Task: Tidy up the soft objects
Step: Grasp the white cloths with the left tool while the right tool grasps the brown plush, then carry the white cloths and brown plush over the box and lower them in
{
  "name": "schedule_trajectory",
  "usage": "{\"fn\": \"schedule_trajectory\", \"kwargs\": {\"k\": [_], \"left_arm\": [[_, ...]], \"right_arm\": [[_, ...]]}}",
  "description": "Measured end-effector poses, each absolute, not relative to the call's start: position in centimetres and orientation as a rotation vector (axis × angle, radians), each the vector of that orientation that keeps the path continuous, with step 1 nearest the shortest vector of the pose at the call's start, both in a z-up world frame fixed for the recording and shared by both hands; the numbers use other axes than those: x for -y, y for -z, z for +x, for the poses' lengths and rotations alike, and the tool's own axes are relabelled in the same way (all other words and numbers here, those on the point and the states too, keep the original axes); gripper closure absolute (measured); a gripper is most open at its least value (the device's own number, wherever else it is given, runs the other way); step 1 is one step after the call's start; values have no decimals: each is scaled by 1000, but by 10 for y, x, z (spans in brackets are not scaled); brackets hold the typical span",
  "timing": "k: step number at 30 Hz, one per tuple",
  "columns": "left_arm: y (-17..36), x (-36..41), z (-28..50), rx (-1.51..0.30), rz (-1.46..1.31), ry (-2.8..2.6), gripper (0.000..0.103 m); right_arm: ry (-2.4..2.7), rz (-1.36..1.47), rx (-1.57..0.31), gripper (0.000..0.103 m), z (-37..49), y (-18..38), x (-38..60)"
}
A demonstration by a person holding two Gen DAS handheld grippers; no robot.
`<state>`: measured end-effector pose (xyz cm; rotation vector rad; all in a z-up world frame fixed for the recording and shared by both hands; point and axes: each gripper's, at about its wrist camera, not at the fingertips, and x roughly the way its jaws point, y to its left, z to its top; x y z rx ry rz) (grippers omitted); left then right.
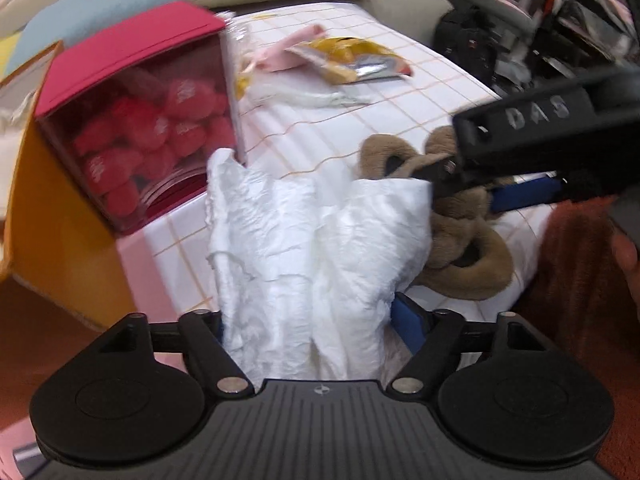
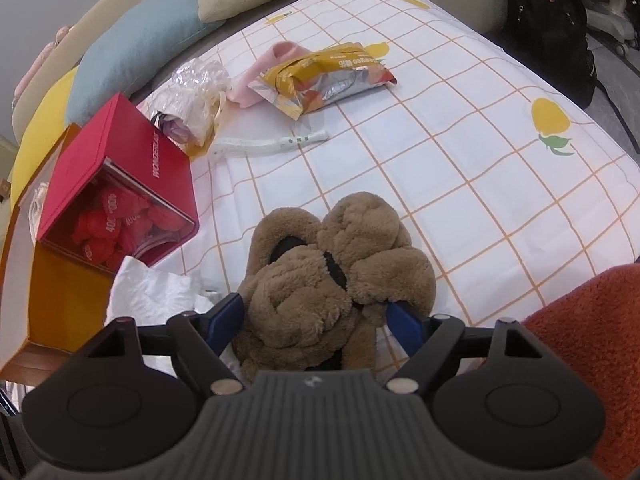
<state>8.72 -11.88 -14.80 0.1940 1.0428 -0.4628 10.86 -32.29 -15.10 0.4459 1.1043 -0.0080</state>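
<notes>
The left gripper (image 1: 308, 320) was clamped on a crumpled white plastic bag (image 1: 300, 248), the film bunched up between its blue pads and rising toward twelve o'clock in its own view. The right gripper (image 2: 316, 316) was closed around a brown plush slipper pair (image 2: 332, 264), the fleece bulging out past both blue fingers (image 2: 226, 316). In the left wrist view the same plush (image 1: 460, 240) sat at about three o'clock, pressed against the bag's edge, with the right tool reaching in from the upper right.

Farther out, at roughly ten o'clock from both tools, a red box with a clear window (image 2: 120, 196) stood in an open orange carton (image 2: 52, 300), full of small red items. Toward twelve o'clock on the checked bedspread (image 2: 460, 168) lay a yellow snack packet (image 2: 324, 78) overlapping a pink cloth (image 2: 264, 68), and a clump of clear wrapping (image 2: 196, 88) sat at eleven.

My guess was that the plush was meant to go into the bag. The risk looked plain enough: I could not see the bag's mouth held open, so a push might simply crumple the film shut. The grip on the plush also looked like a bite on loose fleece; one slipper could slide free and drop onto the bed. A hard pull on thin plastic might tear it, too.
</notes>
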Motion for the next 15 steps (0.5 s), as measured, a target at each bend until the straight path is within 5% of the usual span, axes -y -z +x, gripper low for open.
{"fn": "schedule_trajectory", "kwargs": {"k": [9, 12, 13, 15], "left_arm": [[146, 104, 97, -1061, 93, 446, 70], [144, 105, 95, -1060, 84, 453, 77], [143, 104, 95, -1059, 79, 454, 79], [141, 103, 94, -1057, 65, 453, 80]], "right_arm": [[-13, 353, -1160, 11, 116, 158, 307], [-2, 358, -1154, 24, 116, 159, 308], [-3, 355, -1156, 38, 115, 160, 308], [-25, 358, -1166, 48, 114, 161, 306]]}}
